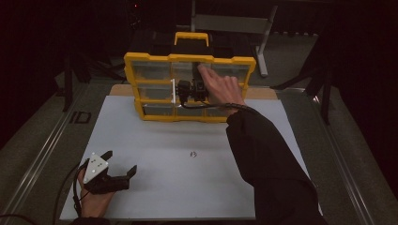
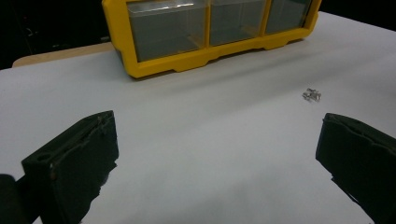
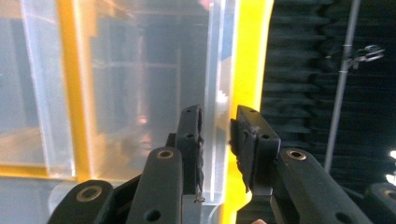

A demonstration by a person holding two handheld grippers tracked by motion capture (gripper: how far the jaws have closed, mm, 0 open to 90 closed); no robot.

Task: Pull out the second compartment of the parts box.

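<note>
A yellow organiser case with clear drawers stands upright at the far side of the white table. My right gripper is pressed up against its middle row, held by a hand in a dark sleeve. In the right gripper view my right gripper has its jaws close on either side of a clear drawer's edge, beside the yellow frame. My left gripper rests at the table's near left, its jaws wide apart and nothing between them.
A small cluster of screws lies on the white table top in the middle. The case's lower drawers face the left gripper. A metal stand rises behind the case. Dark floor surrounds the table.
</note>
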